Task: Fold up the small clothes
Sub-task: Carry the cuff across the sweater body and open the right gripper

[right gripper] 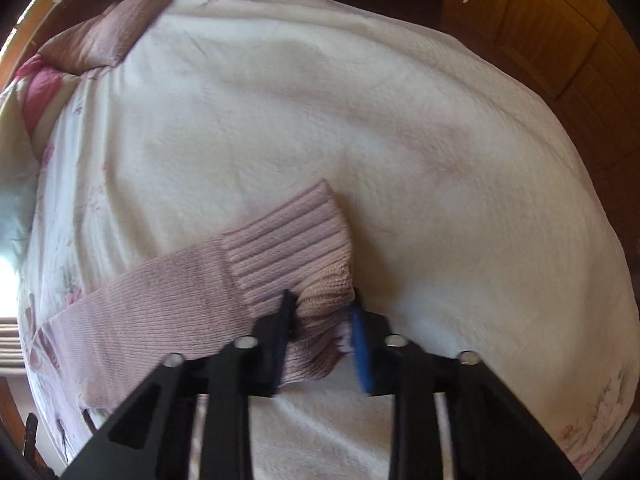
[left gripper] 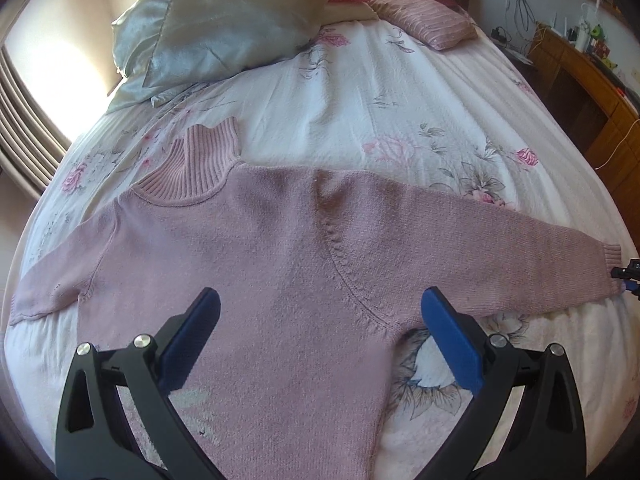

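Note:
A pink knitted turtleneck sweater [left gripper: 288, 248] lies flat on the floral bedspread [left gripper: 360, 100], collar [left gripper: 196, 164] at the upper left and both sleeves spread out. My left gripper [left gripper: 320, 296] hovers open over the sweater's lower body, its blue pads wide apart and holding nothing. A small part of my right gripper [left gripper: 630, 276] shows at the right sleeve's end. In the right wrist view, my right gripper [right gripper: 320, 304] is shut on the ribbed cuff [right gripper: 288, 240], with bunched knit pinched between the fingers.
Silvery pillows [left gripper: 224, 20] and a pink striped pillow [left gripper: 420, 12] lie at the head of the bed. A wooden desk [left gripper: 580, 80] with cables and small items stands to the right. Wooden cabinet fronts [right gripper: 540, 20] lie beyond the bed edge.

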Tool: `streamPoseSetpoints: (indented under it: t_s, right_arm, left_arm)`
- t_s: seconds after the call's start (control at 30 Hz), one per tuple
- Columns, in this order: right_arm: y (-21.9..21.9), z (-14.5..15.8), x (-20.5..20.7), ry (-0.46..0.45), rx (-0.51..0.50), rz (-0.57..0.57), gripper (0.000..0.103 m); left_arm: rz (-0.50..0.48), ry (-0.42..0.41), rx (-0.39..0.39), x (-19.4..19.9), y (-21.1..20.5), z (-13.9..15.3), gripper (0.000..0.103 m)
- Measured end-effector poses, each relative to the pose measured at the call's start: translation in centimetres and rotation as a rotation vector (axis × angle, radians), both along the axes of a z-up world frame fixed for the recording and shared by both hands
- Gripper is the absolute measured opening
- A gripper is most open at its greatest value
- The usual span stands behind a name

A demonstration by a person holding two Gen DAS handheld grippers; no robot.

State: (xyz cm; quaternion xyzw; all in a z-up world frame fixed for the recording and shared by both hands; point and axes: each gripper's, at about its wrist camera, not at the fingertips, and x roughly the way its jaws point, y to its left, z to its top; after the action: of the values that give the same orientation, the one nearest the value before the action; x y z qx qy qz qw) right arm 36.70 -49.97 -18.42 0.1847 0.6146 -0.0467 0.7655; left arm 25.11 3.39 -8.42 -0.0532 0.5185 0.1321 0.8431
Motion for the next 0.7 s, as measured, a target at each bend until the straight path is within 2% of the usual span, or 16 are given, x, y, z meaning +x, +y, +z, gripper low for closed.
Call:
streamPoseSetpoints:
  t_s: [0.13, 0.23, 0.4, 0.57, 0.7]
  right_arm:
    - [3.3, 3.6, -0.8, -0.114, 0.064, 0.072, 0.018]
    - [7.7, 6.1, -1.4, -0.179, 0.095, 0.181, 0.018]
    - [19.3, 8.3, -1.1, -0.221, 0.163, 0.374, 0.018]
    - [29.8, 7.8, -2.8, -0.199, 0.212, 0.547, 0.018]
    - [35.6, 5.7, -4.4, -0.149, 0.213, 0.630, 0.018]
  left_arm:
    - [0.055, 0.005, 0.007, -1.4, 3.0, 0.0, 0.100]
    - [0.087, 0.012, 0.016, -2.4, 5.4, 0.0, 0.100]
    - [0.133, 0.031, 0.013, -3.7, 8.8, -0.5, 0.100]
    - [0.157, 0.032, 0.000, -4.5, 11.1, -0.7, 0.100]
    - [0.159, 0.036, -0.017, -4.7, 11.8, -0.9, 0.100]
